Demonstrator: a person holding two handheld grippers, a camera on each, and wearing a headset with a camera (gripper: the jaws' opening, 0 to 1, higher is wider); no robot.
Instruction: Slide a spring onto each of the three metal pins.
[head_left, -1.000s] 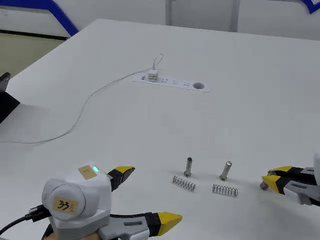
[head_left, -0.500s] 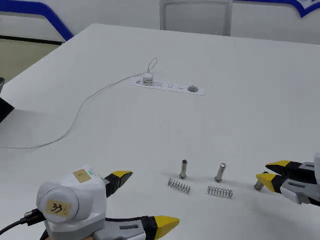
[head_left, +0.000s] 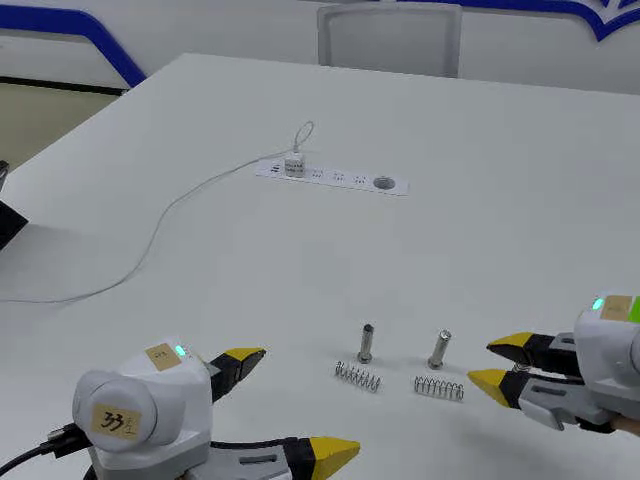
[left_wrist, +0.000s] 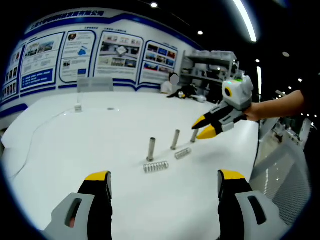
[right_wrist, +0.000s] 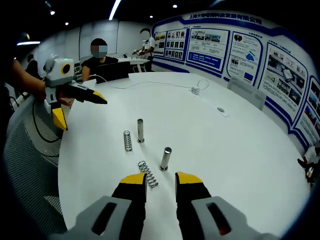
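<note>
Standing upright low and right of centre in the head view are two bare metal pins, the left pin and the right pin, set apart on the white table. A spring lies flat in front of each one: the left spring just below the left pin and the right spring just below the right pin, neither threaded on. In the left gripper view a third pin stands right of centre, right at the yellow tips of the right gripper and partly hidden by them; whether it carries a spring cannot be told. The right gripper enters from the lower right edge of the head view, level with the right spring, its jaws a little apart with nothing visibly clamped. The left gripper sits at the lower left of that frame, well apart from the pins, its jaws spread wide and empty. Farther up the frame, near its centre, a white power strip lies on the table with a white charger plugged in, and a thin white cable trails toward the left edge. A grey chair stands at the table's far edge at the top.
</note>
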